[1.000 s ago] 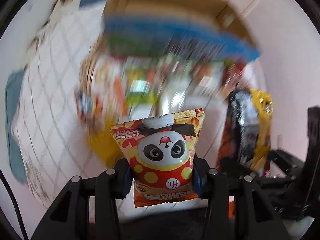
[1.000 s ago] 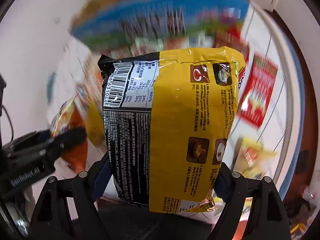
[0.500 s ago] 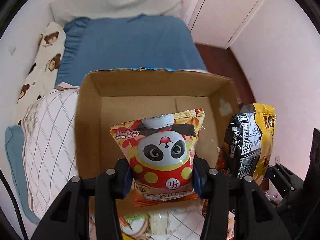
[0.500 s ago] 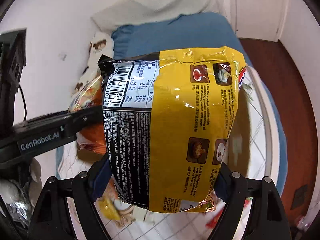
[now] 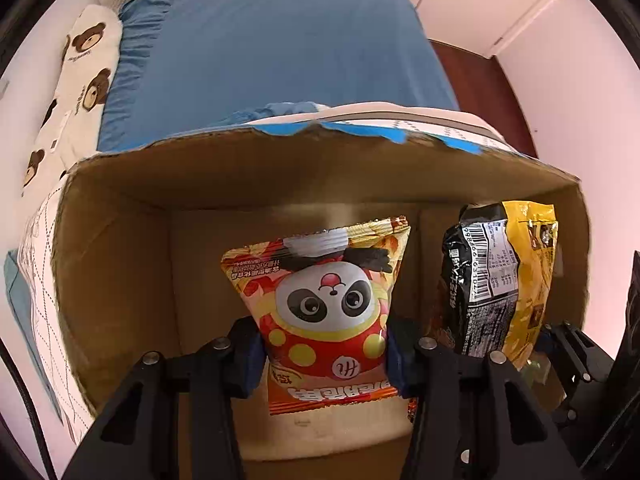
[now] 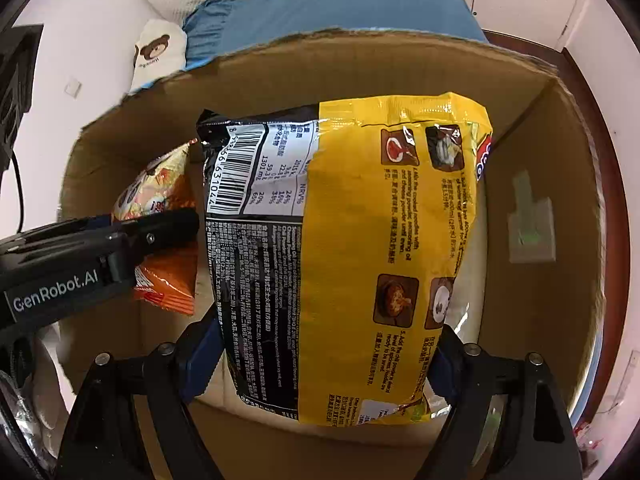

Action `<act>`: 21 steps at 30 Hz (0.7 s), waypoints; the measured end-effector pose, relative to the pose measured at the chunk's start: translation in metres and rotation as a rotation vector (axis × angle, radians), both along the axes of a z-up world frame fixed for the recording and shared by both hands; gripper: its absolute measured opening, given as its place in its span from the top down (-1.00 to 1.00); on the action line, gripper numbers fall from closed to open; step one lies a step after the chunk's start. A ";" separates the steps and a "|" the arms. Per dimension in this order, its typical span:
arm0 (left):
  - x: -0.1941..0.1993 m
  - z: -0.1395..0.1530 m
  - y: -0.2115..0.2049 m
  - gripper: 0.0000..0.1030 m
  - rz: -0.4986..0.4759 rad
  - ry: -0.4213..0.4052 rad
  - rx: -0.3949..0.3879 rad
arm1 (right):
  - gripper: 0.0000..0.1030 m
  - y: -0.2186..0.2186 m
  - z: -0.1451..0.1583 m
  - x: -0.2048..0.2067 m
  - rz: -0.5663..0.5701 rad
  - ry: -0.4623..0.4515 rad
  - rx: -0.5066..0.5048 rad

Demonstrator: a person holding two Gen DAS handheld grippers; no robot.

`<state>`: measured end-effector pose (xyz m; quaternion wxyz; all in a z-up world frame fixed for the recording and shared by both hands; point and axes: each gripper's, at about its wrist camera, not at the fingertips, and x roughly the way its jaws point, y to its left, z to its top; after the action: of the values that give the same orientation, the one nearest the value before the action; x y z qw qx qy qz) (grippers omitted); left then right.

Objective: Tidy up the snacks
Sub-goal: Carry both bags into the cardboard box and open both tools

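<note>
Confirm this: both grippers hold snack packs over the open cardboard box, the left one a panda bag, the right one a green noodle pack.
Wrong colour. The noodle pack in the right gripper is yellow and black, not green, as the right wrist view shows. The rest stands: the left gripper holds the panda bag, and both are over the open cardboard box.

A home bedroom: a bed with a blue sheet (image 5: 264, 52), a bear-print pillow (image 5: 86, 68) (teddy faces), white closet doors (image 5: 492, 0), wooden floor (image 5: 480, 80)
</note>
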<state>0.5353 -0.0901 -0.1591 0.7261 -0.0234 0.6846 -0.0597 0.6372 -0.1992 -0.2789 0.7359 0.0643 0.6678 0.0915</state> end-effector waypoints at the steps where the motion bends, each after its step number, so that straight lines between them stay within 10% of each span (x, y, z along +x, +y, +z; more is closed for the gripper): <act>1: 0.003 -0.001 -0.001 0.11 -0.039 -0.001 -0.060 | -0.70 0.000 -0.004 0.008 0.005 0.018 -0.002; 3: 0.003 0.004 -0.005 -0.11 -0.045 -0.030 -0.051 | -0.71 0.002 -0.013 0.019 0.014 0.031 -0.018; 5: 0.004 0.007 -0.006 -0.86 -0.045 -0.033 -0.055 | -0.96 0.003 -0.015 0.025 0.000 0.024 -0.033; 21: -0.029 0.028 0.008 -0.89 0.026 -0.144 -0.002 | -0.96 0.008 0.047 -0.033 -0.056 -0.090 -0.093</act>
<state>0.5061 -0.0824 -0.1314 0.7742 -0.0288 0.6302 -0.0522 0.6039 -0.1912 -0.2318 0.7697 0.0444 0.6354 0.0423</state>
